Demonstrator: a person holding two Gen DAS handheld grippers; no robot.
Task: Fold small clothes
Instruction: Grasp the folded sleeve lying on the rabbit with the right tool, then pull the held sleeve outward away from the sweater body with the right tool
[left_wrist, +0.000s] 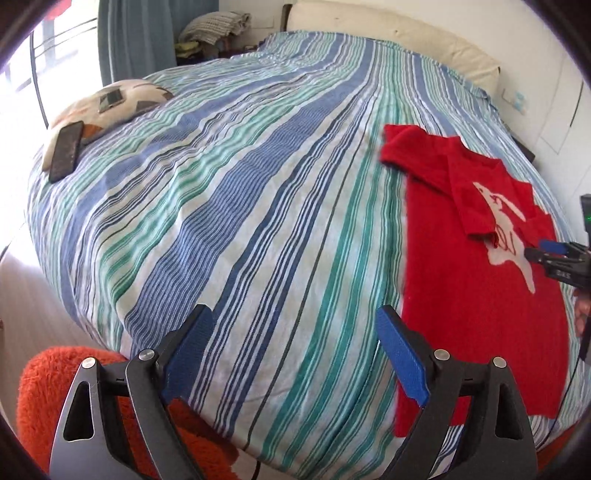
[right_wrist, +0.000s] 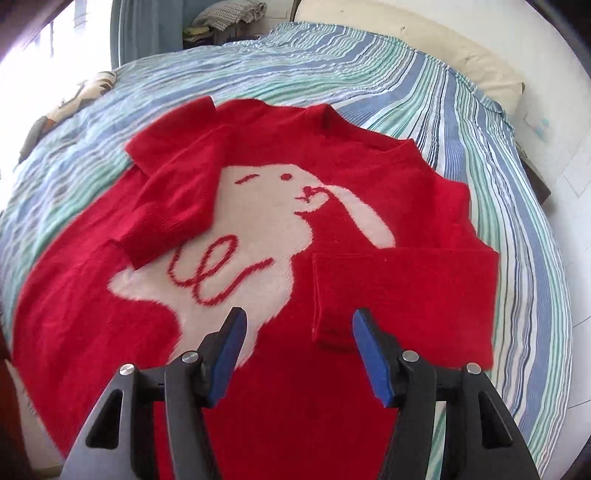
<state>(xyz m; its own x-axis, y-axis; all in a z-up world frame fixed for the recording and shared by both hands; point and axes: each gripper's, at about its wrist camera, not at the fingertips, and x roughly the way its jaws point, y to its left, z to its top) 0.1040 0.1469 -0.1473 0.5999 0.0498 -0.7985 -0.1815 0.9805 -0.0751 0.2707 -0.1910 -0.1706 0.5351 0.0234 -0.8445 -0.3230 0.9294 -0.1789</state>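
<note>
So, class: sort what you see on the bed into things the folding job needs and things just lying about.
Part of the job:
red sweater
left tongs, open
right tongs, open

Just lying about:
patterned cushion
dark phone
cream pillow
orange fluffy fabric

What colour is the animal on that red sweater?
White, with red line details, on the red sweater. The right wrist view shows the animal best.

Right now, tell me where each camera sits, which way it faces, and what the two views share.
Left wrist: on the left gripper, jaws open and empty, facing down across the striped bedspread; the right gripper enters at the right edge.
Right wrist: on the right gripper, open, looking down onto the red sweater.
Shared: the red sweater, bedspread and cream headboard.
</note>
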